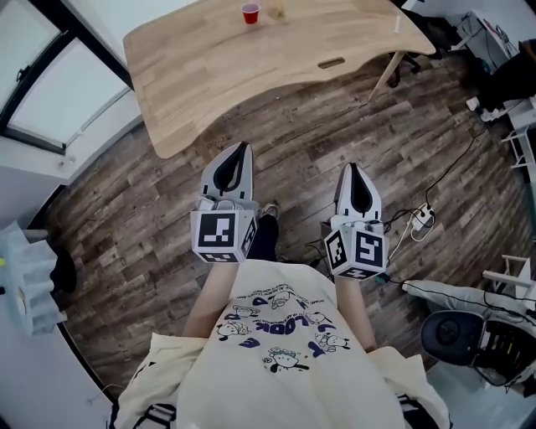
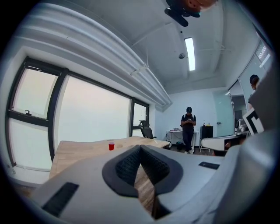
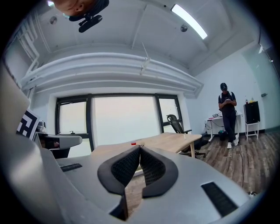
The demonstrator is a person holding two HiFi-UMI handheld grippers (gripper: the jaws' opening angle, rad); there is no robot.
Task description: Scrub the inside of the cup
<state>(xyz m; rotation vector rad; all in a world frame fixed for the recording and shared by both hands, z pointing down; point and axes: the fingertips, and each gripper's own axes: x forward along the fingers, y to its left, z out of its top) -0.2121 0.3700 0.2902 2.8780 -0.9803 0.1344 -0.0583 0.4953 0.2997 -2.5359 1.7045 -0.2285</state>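
Dark wood-plank floor (image 1: 151,209) fills most of the room. Tall windows (image 2: 87,113) run along one wall, and a strip light (image 2: 189,53) is set in the white ceiling. A pale wooden bench (image 1: 209,75) with a wavy front edge stands ahead on the floor, its top almost bare. A person (image 2: 188,127) stands at the far end of the room, past an office chair (image 3: 177,124). The left claw (image 1: 243,147) and right claw (image 1: 352,168) are side by side over the floor, short of the bench. Both have their jaws pressed together with nothing between them. A power strip (image 1: 423,216) lies on the floor to the right. The red cup (image 1: 250,13) stands upright near the bench's far edge, well apart from both claws.
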